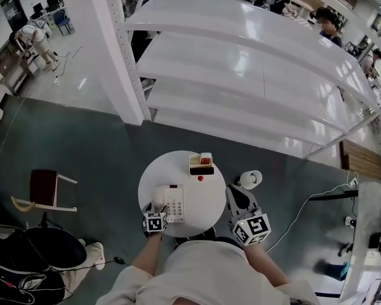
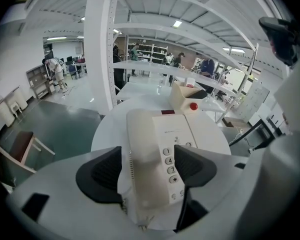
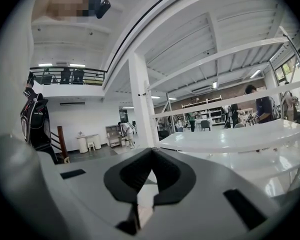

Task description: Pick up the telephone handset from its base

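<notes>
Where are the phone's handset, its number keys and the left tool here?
handset [image 1: 159,199]: head view, middle of its body.
number keys [image 2: 169,160]: left gripper view, the 4 key.
left tool [image 2: 148,153]: left gripper view, midway between its two tips, either side of the handset.

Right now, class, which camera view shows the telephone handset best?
The left gripper view: the handset fills the centre, on its base, straddled by the open left gripper. The head view shows it small; the right gripper view misses it.

Telephone keys 1, 4, 7, * (print above illegible)
</notes>
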The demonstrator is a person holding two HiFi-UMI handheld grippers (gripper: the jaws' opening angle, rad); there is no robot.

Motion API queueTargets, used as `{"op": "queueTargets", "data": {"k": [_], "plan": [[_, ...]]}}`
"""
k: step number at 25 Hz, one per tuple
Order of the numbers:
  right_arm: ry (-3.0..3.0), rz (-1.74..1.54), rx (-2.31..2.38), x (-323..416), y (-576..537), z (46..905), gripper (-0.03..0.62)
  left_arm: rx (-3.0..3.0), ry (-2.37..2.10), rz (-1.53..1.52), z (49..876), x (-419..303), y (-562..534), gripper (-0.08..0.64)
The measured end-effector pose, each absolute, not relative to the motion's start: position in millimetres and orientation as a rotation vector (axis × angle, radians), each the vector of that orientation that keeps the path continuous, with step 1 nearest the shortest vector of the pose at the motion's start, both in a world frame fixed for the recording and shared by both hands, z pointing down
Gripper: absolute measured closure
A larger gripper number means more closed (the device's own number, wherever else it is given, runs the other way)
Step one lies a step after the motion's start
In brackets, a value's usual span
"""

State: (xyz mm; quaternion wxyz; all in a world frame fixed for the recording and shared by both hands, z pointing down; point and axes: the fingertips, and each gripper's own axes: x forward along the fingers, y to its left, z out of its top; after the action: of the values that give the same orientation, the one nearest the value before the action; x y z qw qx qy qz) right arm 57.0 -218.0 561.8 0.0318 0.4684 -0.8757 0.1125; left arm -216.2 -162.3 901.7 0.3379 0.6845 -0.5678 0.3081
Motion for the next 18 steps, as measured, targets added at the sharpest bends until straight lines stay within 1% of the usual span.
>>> {"op": "queueTargets", "data": {"k": [18], "plan": [[-2.666,0.327,1.491,62.8,-222.0,561.0,0.583,1.74,-1.448,0.884,915.2,-221.0,-171.2,0.245]]}}
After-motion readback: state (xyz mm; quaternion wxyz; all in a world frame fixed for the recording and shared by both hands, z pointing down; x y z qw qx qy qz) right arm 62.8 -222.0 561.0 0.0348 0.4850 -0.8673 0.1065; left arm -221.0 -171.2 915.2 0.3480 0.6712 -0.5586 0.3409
